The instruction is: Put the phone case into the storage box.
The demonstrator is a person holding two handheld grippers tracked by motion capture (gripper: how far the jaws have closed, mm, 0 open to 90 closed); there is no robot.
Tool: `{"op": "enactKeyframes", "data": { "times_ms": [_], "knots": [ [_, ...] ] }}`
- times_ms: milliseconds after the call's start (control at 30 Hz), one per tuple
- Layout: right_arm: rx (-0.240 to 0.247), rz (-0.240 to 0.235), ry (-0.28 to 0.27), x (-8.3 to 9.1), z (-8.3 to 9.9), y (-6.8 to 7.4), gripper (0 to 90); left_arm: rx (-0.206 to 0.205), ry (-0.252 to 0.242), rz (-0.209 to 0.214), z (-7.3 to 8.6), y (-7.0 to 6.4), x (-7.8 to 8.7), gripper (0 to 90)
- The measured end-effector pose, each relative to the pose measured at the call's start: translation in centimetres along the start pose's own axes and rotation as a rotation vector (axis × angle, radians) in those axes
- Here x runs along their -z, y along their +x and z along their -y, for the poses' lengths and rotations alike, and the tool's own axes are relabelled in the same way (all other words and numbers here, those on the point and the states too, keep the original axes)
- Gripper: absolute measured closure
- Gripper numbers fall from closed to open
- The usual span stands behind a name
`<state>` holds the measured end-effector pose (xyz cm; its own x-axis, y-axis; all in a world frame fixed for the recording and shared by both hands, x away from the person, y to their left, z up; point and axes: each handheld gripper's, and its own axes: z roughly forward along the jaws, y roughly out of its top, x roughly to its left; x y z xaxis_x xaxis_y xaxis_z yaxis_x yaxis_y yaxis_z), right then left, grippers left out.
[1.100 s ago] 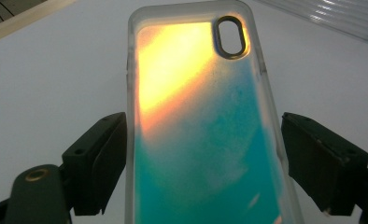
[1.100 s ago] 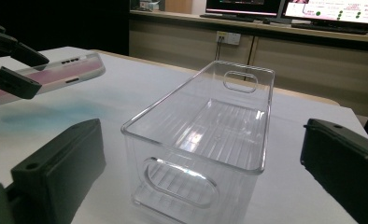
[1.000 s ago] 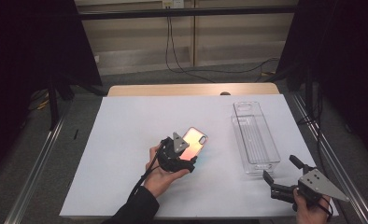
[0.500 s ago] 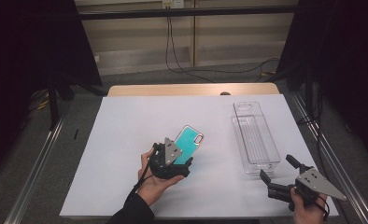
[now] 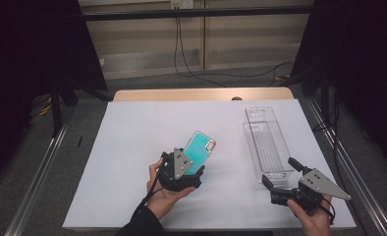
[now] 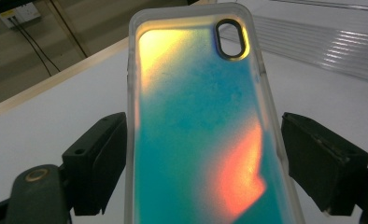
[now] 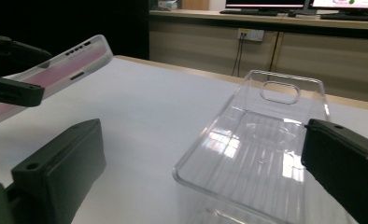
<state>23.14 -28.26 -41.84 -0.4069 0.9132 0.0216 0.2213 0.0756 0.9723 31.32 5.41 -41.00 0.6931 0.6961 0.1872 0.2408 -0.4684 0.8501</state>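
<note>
Left gripper point(image 5: 194, 164): grips phone case point(image 5: 198, 152), left of clear tray point(image 5: 267, 142).
Right gripper point(image 5: 280, 172): jaws apart, at tray's near end.

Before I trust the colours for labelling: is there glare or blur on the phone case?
Left gripper view: the phone case is sharp, with yellow and orange sheen over teal. High view: it reads plain teal, slightly soft. Right gripper view: window-like glints on the clear tray.

Left gripper point(image 5: 194, 164) held up off the table in the left hand point(image 5: 164, 191), palm up, forearm entering from the bottom edge, jaws set either side of what they carry; right gripper point(image 5: 278, 173) low near the right front corner, right hand point(image 5: 312, 219) behind, jaws spread wide.
</note>
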Motion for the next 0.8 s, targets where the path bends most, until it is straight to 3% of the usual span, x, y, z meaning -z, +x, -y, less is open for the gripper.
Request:
{"op": "enactKeyframes", "data": {
  "times_ms": [367,533,800],
  "knots": [
    [0.023,-0.072,0.001,-3.1,-1.7,2.2,6.6,-0.037,-0.045,-0.023,-0.4,-1.2,-0.2,16.9],
    [-0.037,-0.097,0.035,-4.3,-2.5,3.0,6.2,-0.041,-0.066,-0.034,-0.5,-1.5,0.0,16.9],
    [-0.064,-0.098,0.045,-5.6,-3.6,3.7,3.9,-0.041,-0.063,-0.034,-0.4,-1.8,-0.1,16.9]
  ]
}}
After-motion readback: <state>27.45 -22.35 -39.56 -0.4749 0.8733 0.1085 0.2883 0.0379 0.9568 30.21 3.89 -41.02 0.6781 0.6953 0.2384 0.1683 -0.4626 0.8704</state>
